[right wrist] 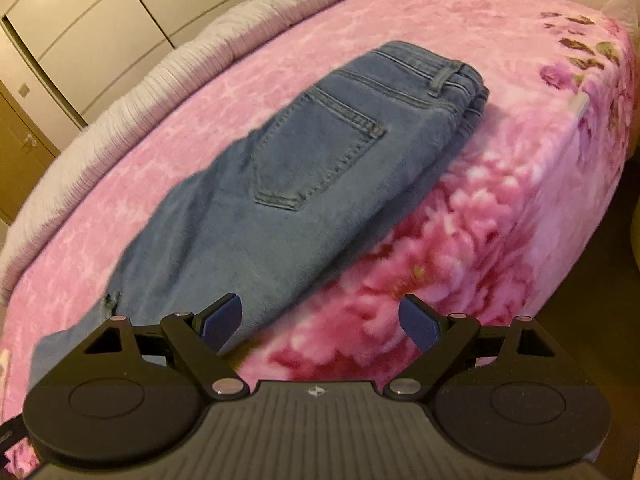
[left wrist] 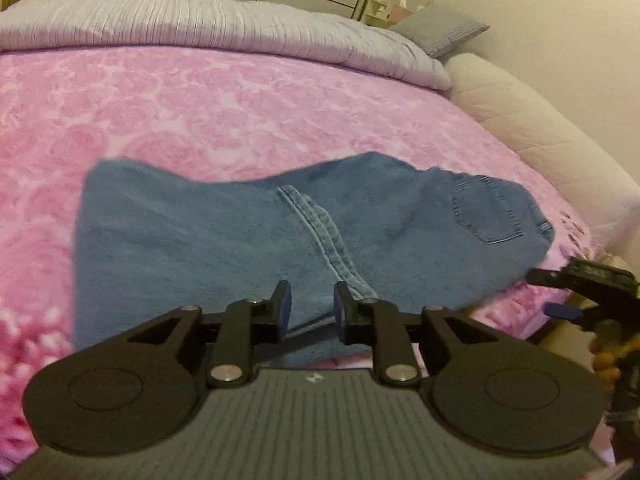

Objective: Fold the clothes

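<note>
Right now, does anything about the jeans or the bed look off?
The jeans lie folded along their length on the pink blanket, skewed to the bed's edge. Near the left tool the leg looks loose. A small frayed spot marks one leg edge; possibly a tear, too blurred to tell.

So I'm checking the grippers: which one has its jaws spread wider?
The right gripper: its jaws stand wide apart, while the left gripper shows only a narrow gap.

The bed [left wrist: 520, 120] is covered with a pink floral blanket [right wrist: 440, 20]. On the blanket lies 1 pair of blue jeans [right wrist: 304, 168], folded lengthwise, close to the near edge, with the waistband toward the foot corner. A grey quilt [left wrist: 200, 20] lies along the far edge.
</note>
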Tool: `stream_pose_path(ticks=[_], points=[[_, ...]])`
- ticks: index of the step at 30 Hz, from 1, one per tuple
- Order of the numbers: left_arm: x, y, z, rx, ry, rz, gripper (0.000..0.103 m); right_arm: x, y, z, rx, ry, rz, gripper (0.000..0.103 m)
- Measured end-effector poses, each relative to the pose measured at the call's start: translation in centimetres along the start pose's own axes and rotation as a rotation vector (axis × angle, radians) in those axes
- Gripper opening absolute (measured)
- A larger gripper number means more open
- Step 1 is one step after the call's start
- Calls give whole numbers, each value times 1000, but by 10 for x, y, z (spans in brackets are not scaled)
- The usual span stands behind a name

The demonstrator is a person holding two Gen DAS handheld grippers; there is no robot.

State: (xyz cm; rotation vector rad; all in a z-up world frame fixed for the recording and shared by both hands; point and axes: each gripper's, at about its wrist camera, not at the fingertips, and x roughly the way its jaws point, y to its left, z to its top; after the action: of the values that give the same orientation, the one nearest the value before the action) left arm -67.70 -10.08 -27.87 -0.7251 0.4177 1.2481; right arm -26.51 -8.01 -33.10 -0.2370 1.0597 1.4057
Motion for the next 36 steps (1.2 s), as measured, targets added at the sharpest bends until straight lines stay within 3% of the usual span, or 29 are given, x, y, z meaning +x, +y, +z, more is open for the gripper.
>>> stream_pose_path(ticks=[6, 10, 13, 17, 20, 24, 26, 27, 28, 30, 34, 36], points=[[-24, 43, 12, -57, 15, 65, 22, 13, 27, -8, 27, 71, 167, 83], [-29, 72, 6, -98, 38, 103, 22, 36, 57, -23, 66, 198, 323, 66], [-32, 90, 0, -147, 37, 97, 25, 57, 78, -37, 135, 306, 437, 64], [-38, 103, -1, -165, 31, 90, 27, 89, 94, -55, 279, 442, 501, 58], [-38, 110, -2, -174, 29, 82, 27, 104, 105, -65, 338, 482, 530, 47], [-33, 116, -4, -196, 30, 69, 27, 117, 114, -69, 336, 444, 482, 43], [-33, 116, -3, -192, 31, 62, 27, 122, 115, -68, 354, 415, 481, 28], [-33, 115, -2, -189, 31, 59, 27, 122, 116, -66, 334, 396, 475, 10], [-34, 114, -1, -184, 28, 54, 27, 118, 118, -63, 302, 357, 481, 9], [-34, 110, 2, -170, 22, 32, 27, 98, 122, -49, 214, 221, 496, 8], [-26, 97, 8, -135, 26, -26, 27, 44, 121, -15, 11, -132, 420, 8], [-15, 87, 10, -113, 44, -54, 27, 34, 104, -2, 6, -200, 344, 8]])
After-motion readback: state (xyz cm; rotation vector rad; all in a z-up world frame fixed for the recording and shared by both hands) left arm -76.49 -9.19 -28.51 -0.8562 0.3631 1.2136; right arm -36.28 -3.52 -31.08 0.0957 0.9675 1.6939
